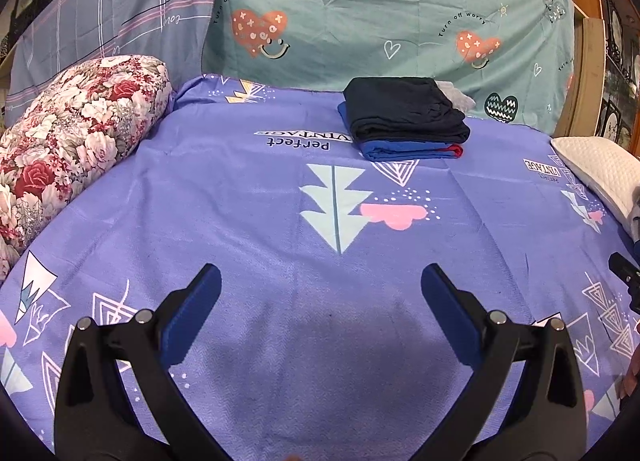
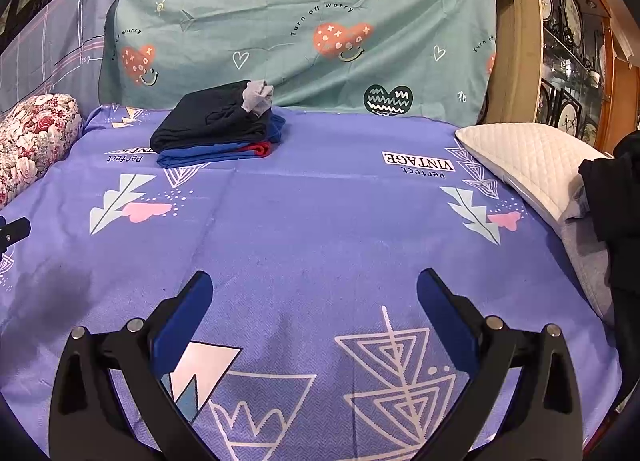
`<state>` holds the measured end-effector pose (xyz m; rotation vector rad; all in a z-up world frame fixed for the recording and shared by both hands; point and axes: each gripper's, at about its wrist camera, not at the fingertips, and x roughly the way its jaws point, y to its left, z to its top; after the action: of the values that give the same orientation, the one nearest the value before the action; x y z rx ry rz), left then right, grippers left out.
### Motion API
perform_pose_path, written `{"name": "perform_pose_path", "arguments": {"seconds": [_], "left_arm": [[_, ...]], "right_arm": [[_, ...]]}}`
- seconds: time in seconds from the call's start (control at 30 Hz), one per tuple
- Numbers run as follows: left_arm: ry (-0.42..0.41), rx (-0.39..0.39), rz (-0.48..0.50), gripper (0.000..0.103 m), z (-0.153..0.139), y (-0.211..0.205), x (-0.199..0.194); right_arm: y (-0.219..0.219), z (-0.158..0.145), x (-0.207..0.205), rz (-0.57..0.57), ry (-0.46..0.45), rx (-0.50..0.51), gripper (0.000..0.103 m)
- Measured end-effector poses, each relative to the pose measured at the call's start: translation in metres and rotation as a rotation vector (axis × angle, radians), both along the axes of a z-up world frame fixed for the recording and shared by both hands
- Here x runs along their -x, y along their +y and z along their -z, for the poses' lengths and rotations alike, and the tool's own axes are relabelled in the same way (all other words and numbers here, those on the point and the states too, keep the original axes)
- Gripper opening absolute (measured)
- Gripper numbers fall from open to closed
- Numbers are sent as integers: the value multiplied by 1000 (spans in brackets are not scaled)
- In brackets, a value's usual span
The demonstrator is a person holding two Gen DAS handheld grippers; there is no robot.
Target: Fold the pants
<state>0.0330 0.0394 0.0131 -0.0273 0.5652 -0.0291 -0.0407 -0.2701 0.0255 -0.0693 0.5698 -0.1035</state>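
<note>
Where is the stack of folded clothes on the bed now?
The stack of folded clothes lies at the far end of the purple bedsheet, just before the teal heart sheet; in the right wrist view it sits left of centre.

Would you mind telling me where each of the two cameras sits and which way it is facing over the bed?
Left wrist view: sits on the left gripper, low over the purple sheet, facing the folded stack at the teal backdrop; its own open fingers show, and the right gripper's tip at the right edge.
Right wrist view: sits on the right gripper, further right, facing the same way; open fingers show, white pillow to its right.
Shared: the stack, the sheet, the backdrop, the floral bolster.
</note>
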Motion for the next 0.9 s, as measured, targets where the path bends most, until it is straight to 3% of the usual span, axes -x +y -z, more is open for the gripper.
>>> {"name": "perform_pose_path", "arguments": {"seconds": [0.5, 0.9], "left_arm": [[-41, -138, 45, 101, 0, -26, 8], [-36, -137, 49, 101, 1, -26, 8]], "right_arm": [[0, 1, 1, 6, -5, -5, 102], [0, 0, 2, 14, 2, -10, 102]]}}
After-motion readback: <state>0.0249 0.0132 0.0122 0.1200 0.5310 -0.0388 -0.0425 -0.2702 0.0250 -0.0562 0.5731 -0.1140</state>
